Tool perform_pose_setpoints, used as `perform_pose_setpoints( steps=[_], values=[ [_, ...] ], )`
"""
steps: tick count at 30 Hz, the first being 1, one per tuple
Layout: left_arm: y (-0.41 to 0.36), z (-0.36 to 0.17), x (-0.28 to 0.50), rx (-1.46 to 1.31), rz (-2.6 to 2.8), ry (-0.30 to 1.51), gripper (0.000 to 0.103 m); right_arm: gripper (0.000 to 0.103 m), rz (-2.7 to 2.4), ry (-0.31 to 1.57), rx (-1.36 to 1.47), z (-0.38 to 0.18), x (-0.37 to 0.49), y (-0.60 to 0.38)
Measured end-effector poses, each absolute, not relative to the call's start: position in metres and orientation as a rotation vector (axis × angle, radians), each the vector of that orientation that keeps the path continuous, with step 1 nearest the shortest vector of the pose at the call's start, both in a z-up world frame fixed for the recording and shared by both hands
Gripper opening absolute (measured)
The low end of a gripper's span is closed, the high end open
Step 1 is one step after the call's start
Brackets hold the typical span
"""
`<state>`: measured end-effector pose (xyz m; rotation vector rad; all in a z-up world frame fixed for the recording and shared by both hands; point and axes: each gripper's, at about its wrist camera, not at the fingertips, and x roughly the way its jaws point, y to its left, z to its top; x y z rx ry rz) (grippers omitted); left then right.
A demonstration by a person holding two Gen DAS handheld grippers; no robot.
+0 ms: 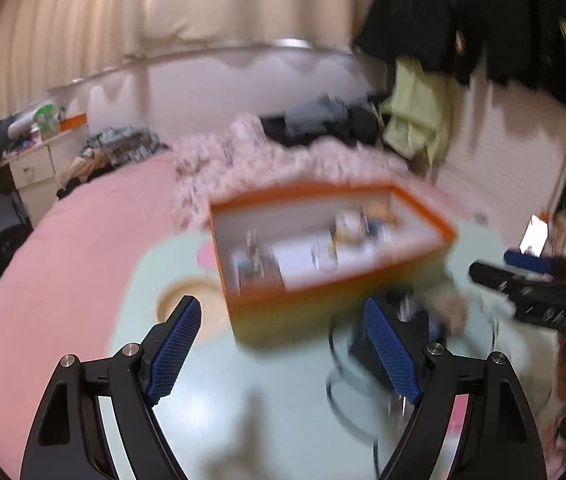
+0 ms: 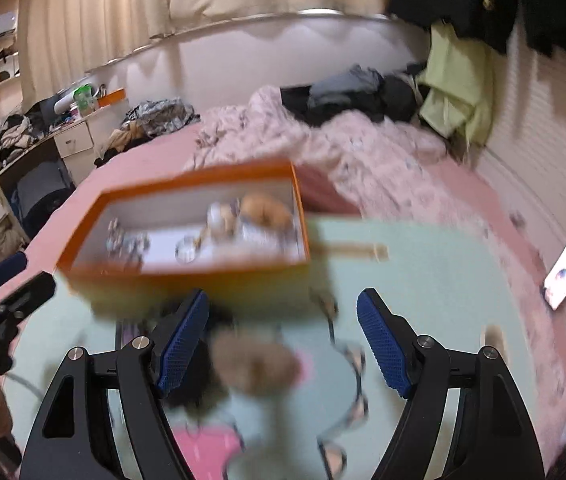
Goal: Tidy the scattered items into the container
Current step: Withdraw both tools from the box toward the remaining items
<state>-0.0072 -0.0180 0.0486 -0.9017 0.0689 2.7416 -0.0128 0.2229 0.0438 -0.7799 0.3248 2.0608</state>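
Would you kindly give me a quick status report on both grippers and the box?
Left gripper open, empty. Right gripper open over fuzzy brown item. Orange box partly filled. Nothing blocking; frames blurred.

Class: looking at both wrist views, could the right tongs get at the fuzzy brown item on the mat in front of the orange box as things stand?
Probably yes. The right tongs stand open with the fuzzy brown item lying between the pads, nothing covering it. The orange box sits behind, out of the way. Blur hides whether anything is touching it.
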Motion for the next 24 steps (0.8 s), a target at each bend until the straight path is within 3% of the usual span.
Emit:
perform_pose_setpoints(
  steps=[6, 9, 13, 17, 18, 24],
  values=[
    [-0.013, 0.004, 0.012, -1.087, 2.67, 0.007, 0.083, 0.077, 2.035, 0.382, -0.863, 0.001, 0.01, 0.204],
    [-0.006, -0.01, 0.012, -1.133, 2.689, 0.066, 0.088, 0.078, 2.016, 0.362, -0.896, -0.01, 0.006, 0.203],
    [-0.001, -0.014, 0.015, -1.138, 2.714, 0.111, 0.092, 0.09, 1.991, 0.278, -0.928, -0.018, -0.001, 0.197],
    [-0.001, -0.017, 0.022, -1.11, 2.728, 0.107, 0.095, 0.09, 1.997, 0.274, -0.923, -0.021, 0.0, 0.195],
    [-0.001, -0.018, 0.024, -1.095, 2.734, 0.109, 0.101, 0.091, 1.997, 0.276, -0.922, -0.021, 0.001, 0.196],
    [-0.001, -0.018, 0.027, -1.075, 2.749, 0.127, 0.101, 0.095, 1.994, 0.282, -0.924, -0.023, 0.001, 0.196]
  ],
)
